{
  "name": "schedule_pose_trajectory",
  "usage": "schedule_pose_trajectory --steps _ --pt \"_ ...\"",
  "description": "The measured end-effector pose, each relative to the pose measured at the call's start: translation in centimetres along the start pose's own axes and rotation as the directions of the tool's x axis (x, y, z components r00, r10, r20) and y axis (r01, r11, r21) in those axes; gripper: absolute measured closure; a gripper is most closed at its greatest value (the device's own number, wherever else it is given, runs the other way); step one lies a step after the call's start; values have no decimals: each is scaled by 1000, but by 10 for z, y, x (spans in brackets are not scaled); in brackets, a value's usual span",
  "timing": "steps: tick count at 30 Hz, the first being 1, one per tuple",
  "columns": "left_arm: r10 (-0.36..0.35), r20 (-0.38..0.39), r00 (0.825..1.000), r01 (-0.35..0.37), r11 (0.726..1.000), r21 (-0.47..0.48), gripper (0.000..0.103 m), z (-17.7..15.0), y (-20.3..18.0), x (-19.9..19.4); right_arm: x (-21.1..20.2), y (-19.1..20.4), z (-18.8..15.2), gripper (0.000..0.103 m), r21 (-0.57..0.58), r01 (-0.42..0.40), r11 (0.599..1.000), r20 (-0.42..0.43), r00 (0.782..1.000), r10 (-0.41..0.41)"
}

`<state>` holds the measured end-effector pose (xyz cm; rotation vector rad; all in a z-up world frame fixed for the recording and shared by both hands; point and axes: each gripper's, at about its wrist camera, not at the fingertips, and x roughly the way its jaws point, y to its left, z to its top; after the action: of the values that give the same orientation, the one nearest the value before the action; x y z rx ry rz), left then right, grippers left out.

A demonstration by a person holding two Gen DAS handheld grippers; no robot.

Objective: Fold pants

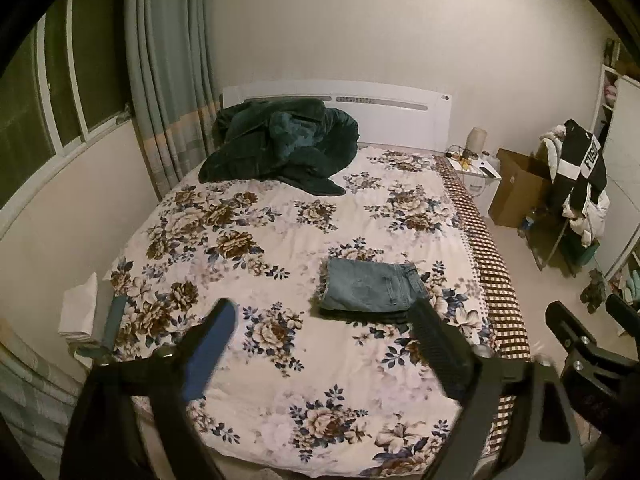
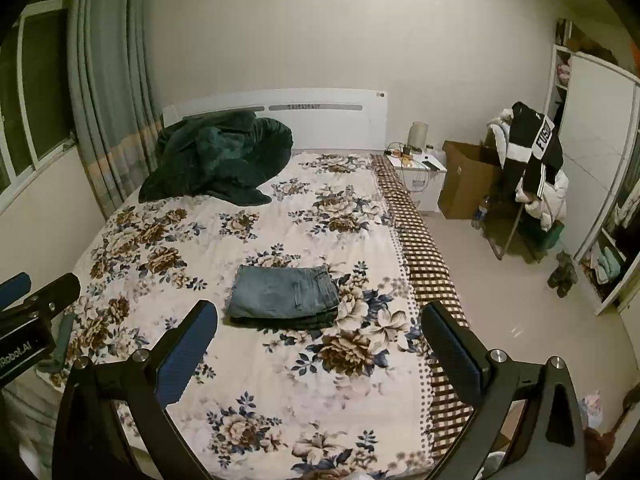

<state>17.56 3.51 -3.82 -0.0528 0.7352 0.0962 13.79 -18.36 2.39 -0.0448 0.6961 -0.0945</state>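
The blue denim pants [image 1: 370,290] lie folded in a compact rectangular stack on the floral bedspread [image 1: 260,240], toward the bed's right side. They also show in the right wrist view [image 2: 286,294]. My left gripper [image 1: 324,316] is open and empty, held above the bed short of the pants. My right gripper [image 2: 318,318] is open and empty, held above the bed with the stack just beyond its fingertips. The right gripper's body shows at the right edge of the left wrist view [image 1: 580,344]; the left gripper's body shows at the left edge of the right wrist view [image 2: 32,312].
A dark green blanket [image 1: 280,144] is heaped at the headboard end. A nightstand [image 1: 474,168], a cardboard box [image 1: 516,188] and a chair piled with clothes [image 1: 576,184] stand right of the bed. Curtains [image 1: 168,80] and a window are on the left.
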Motion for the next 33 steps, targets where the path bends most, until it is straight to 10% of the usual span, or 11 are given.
schedule_pose_trajectory --steps 33 --pt "-25 -7 1000 25 999 35 4 -1 2 -15 -13 11 11 0 22 -9 1000 7 1000 9"
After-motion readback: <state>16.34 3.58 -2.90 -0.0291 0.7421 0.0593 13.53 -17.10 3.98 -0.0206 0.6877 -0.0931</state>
